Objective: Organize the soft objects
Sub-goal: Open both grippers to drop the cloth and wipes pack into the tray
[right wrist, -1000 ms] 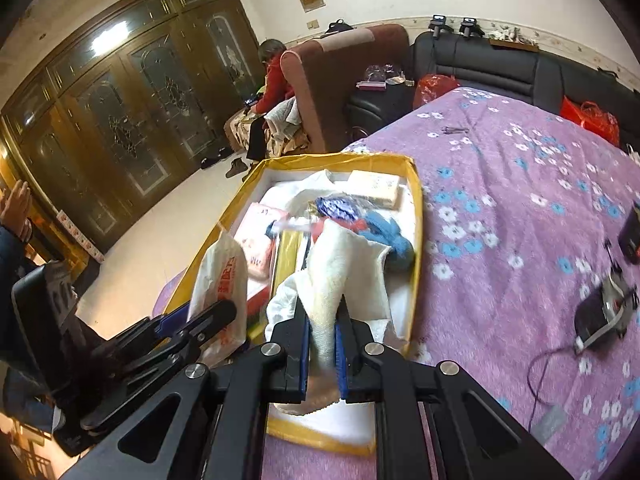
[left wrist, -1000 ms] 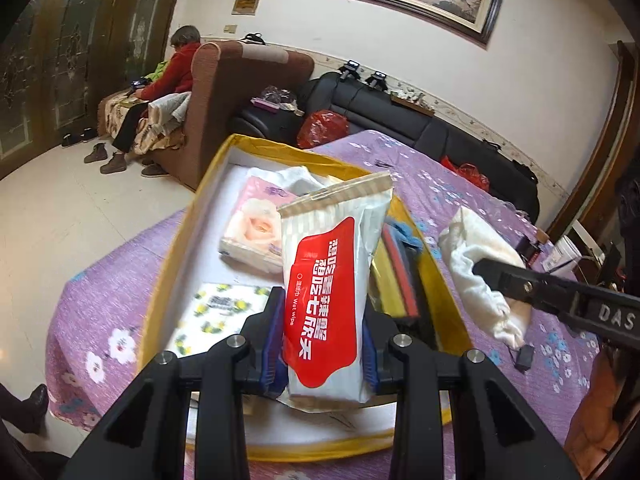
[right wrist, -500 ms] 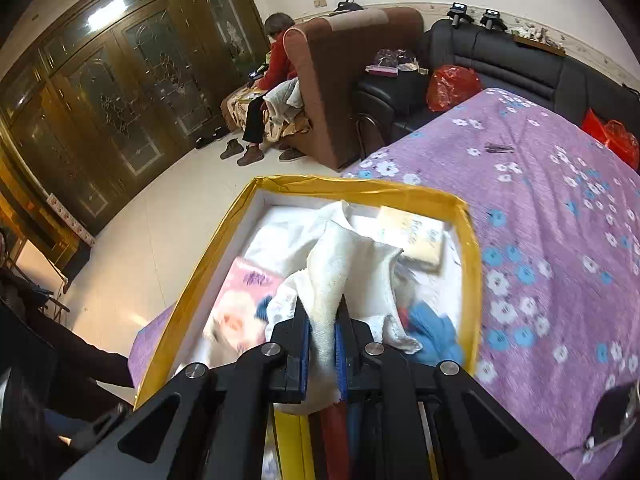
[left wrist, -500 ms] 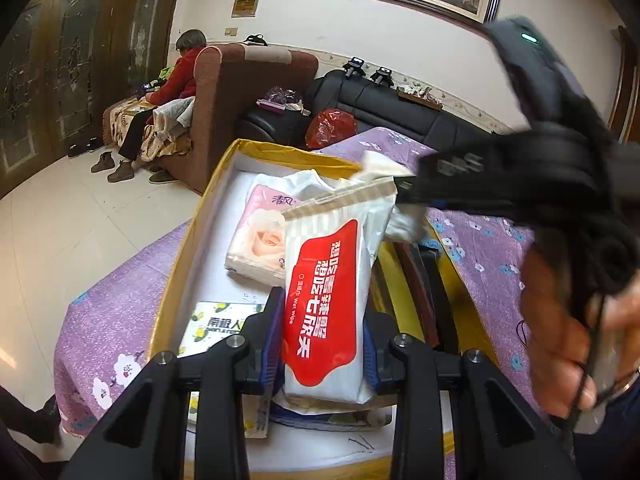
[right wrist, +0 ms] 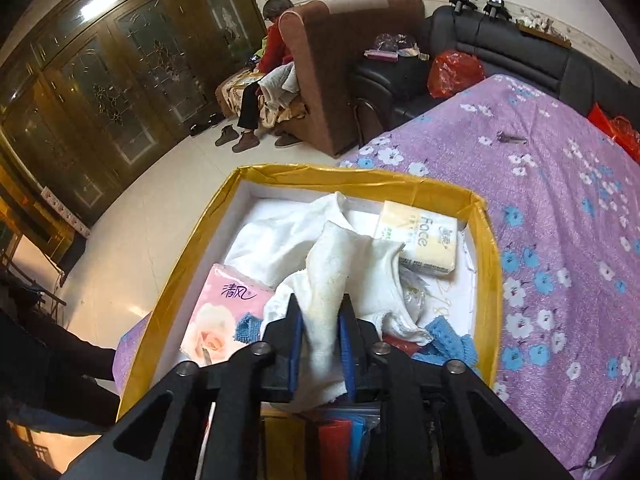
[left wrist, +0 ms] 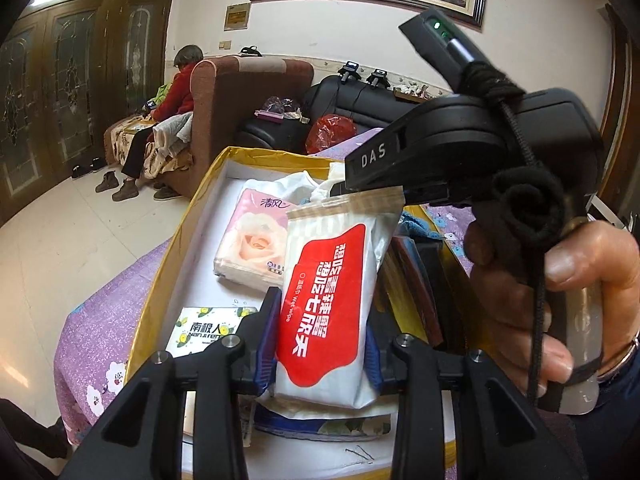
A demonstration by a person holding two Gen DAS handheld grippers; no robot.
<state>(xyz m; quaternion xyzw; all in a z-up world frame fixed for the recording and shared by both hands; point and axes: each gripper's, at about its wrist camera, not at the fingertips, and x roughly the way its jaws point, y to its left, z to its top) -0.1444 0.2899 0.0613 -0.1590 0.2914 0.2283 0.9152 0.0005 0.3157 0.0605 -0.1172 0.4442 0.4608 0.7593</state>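
Note:
My left gripper (left wrist: 322, 320) is shut on a red-and-white wet wipes pack (left wrist: 332, 304), held upright over the near end of the yellow-rimmed box (left wrist: 168, 256). My right gripper (right wrist: 322, 320) is shut on a white cloth (right wrist: 340, 264) and holds it over the far part of the same box (right wrist: 344, 174); its black body also shows in the left wrist view (left wrist: 460, 144). In the box lie a pink rose tissue pack (left wrist: 256, 244), also in the right wrist view (right wrist: 224, 312), a yellow tissue pack (right wrist: 420, 240) and a white towel (right wrist: 280, 236).
A green-flowered tissue pack (left wrist: 204, 328) lies at the box's near left. Blue knitted cloth (right wrist: 448, 340) and coloured sponges (right wrist: 336, 440) lie along the box's right side. The box sits on a purple flowered tablecloth (right wrist: 560, 216). A person sits on a sofa (right wrist: 348, 60) beyond.
My right gripper has carried the white cloth from beside the box to over its far part, crossing in front of the left camera. The left gripper has held the wipes pack almost still.

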